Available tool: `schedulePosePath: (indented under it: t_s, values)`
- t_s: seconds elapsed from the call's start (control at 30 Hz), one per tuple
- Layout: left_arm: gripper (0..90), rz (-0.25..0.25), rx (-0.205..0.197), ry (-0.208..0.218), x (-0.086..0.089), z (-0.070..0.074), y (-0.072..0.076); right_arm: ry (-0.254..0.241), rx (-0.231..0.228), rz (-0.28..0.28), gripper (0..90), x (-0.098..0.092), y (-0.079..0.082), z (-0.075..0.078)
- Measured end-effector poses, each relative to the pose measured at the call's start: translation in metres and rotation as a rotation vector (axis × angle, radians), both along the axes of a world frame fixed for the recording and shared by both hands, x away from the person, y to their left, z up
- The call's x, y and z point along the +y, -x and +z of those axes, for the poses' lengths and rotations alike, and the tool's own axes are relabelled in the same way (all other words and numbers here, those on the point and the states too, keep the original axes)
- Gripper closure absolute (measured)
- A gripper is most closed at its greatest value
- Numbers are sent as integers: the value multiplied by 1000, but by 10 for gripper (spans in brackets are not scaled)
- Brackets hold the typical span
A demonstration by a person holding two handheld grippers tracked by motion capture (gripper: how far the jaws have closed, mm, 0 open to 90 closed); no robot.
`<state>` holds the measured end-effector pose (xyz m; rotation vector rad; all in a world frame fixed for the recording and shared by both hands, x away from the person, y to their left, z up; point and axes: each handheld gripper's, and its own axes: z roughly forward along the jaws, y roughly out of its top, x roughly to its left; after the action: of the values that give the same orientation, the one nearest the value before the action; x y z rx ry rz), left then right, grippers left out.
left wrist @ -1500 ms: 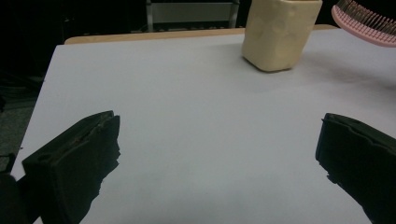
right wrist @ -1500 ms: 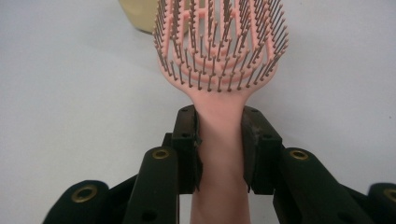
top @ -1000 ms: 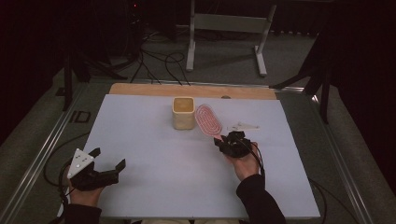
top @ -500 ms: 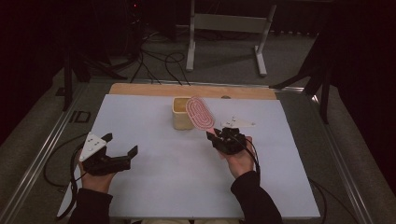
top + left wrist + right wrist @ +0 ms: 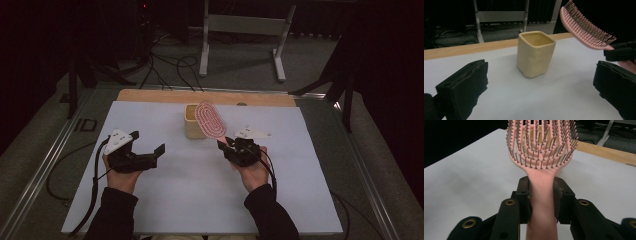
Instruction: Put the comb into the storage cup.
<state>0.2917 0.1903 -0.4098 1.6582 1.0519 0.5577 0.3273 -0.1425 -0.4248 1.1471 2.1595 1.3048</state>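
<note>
Two grippers up: right gripper (image 5: 226, 146) jaws clamped on pink hairbrush (image 5: 210, 119) handle, head over the cup (image 5: 193, 121) mid-counter. We judge it light, stiff, slick; grip handle. Left gripper (image 5: 150, 151) jaws apart.

A white sheet (image 5: 165, 200) covers the desk, leaving a strip of bare wood (image 5: 150, 95) along its far edge. A square, pale yellow ceramic cup (image 5: 192, 124) stands upright on the sheet, near that far edge.

Pink hairbrush (image 5: 541, 157) with looped openwork head in the black right gripper (image 5: 541, 195); pale yellow cup (image 5: 194, 121) beyond it.
</note>
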Motion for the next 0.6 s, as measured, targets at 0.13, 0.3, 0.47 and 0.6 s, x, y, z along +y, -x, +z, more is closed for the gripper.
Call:
schedulePosePath:
  t_s: [0.13, 0.3, 0.47, 0.6]
  values:
    - [0, -25, 4, 2, -12, 5, -6, -6, -14, 9, 695, 4, 1, -1]
    - [0, -50, 14, 16, -21, 9, -13, -1, -16, 23, 695, 8, 3, -2]
    - [0, -68, 26, 25, -31, 15, -22, -11, -26, 36, 695, 14, 4, -3]
    - [0, -90, 30, 12, -41, 19, -28, -15, -33, 46, 695, 19, 5, -3]
